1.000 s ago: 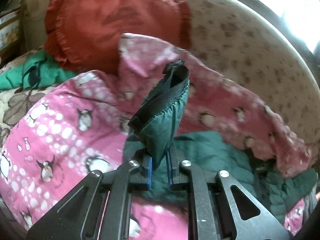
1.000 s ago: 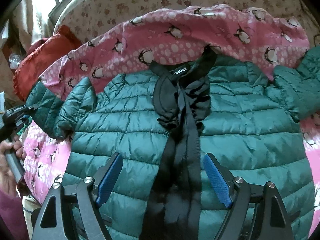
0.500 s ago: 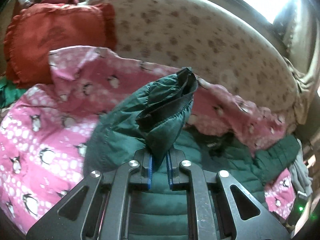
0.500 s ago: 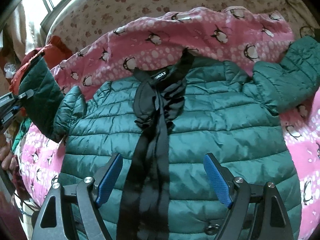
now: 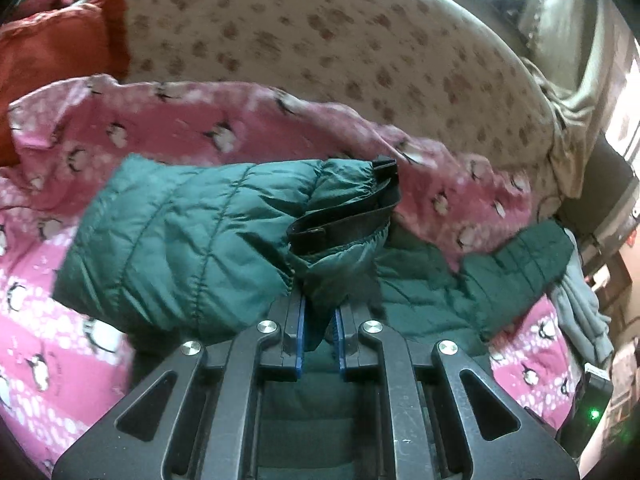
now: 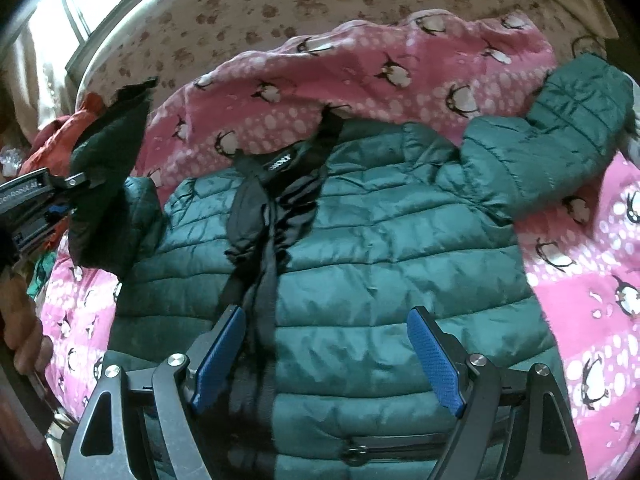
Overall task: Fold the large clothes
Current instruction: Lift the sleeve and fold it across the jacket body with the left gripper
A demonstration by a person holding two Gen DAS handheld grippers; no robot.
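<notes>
Jaws: left gripper [image 5: 319,330] clamps jacket [image 6: 360,264] sleeve cuff [image 5: 344,216]; right gripper [image 6: 326,354] spread, empty. Folding apparently just begun.

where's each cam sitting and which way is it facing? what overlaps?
Left wrist: on the left tongs, facing along the lifted sleeve cuff they're shut on, toward the far sleeve; only the tongs' frame shows.
Right wrist: on the open right tongs, above the jacket front, facing its collar; the left tongs and hand show at left.
Shared: jacket, penguin blanket, red cushion.
</notes>
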